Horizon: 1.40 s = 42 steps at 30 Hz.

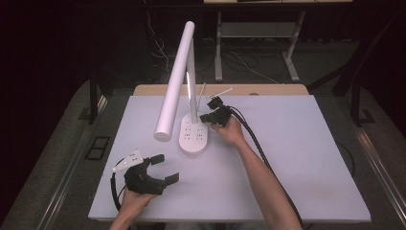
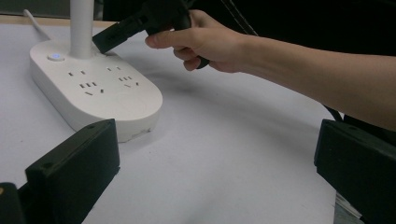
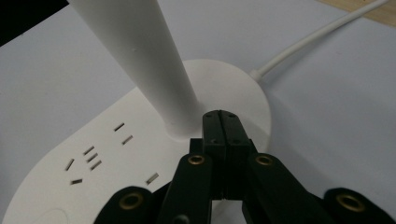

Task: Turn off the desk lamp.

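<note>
A white desk lamp stands on an oval base [image 1: 194, 135] that carries several power sockets [image 2: 100, 84] and a small lit button [image 2: 56, 56]. Its post [image 3: 144, 60] rises from the far end of the base, and the long tube head [image 1: 175, 81] slants down to the left. My right gripper [image 1: 207, 117] is shut with nothing between the jaws, its tips [image 3: 221, 122] over the base right beside the foot of the post. My left gripper [image 1: 163, 167] rests open near the front left of the table, its jaws wide apart, pointing toward the base.
The white table top [image 1: 297, 158] has free room to the right and front. A white cord [image 3: 317, 39] runs from the lamp base toward the table's wooden back edge [image 1: 268, 89]. Black cables [image 1: 253, 139] trail along the right forearm. Desk legs stand on the dark floor behind.
</note>
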Available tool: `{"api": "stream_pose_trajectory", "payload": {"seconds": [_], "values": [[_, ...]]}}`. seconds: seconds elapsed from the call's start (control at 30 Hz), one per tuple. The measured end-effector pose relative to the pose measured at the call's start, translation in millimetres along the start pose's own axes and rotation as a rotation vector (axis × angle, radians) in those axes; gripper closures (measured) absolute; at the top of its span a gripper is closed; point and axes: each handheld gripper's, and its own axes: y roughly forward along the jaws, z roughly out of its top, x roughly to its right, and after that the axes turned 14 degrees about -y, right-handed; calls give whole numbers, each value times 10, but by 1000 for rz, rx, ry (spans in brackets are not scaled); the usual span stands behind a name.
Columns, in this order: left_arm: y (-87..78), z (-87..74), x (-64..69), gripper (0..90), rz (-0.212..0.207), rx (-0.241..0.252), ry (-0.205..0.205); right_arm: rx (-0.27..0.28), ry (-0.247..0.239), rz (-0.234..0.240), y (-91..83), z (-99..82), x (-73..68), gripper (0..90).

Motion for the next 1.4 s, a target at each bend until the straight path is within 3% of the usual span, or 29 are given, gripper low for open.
{"api": "stream_pose_trajectory", "payload": {"seconds": [0.3, 0.43, 0.53, 1.2, 1.4], "values": [[2, -1, 6, 0, 2, -5, 4, 9, 11, 21, 1, 6, -10, 900], [-3, -3, 4, 0, 1, -4, 3, 4, -3, -3, 9, 16, -41, 900], [-6, -6, 10, 0, 0, -2, 1, 10, 16, 10, 10, 3, -21, 900], [-11, -6, 1, 0, 2, -3, -1, -1, 4, 0, 0, 18, -37, 900], [-12, -7, 5, 0, 2, -2, -1, 18, 27, 13, 9, -4, -9, 900]]}}
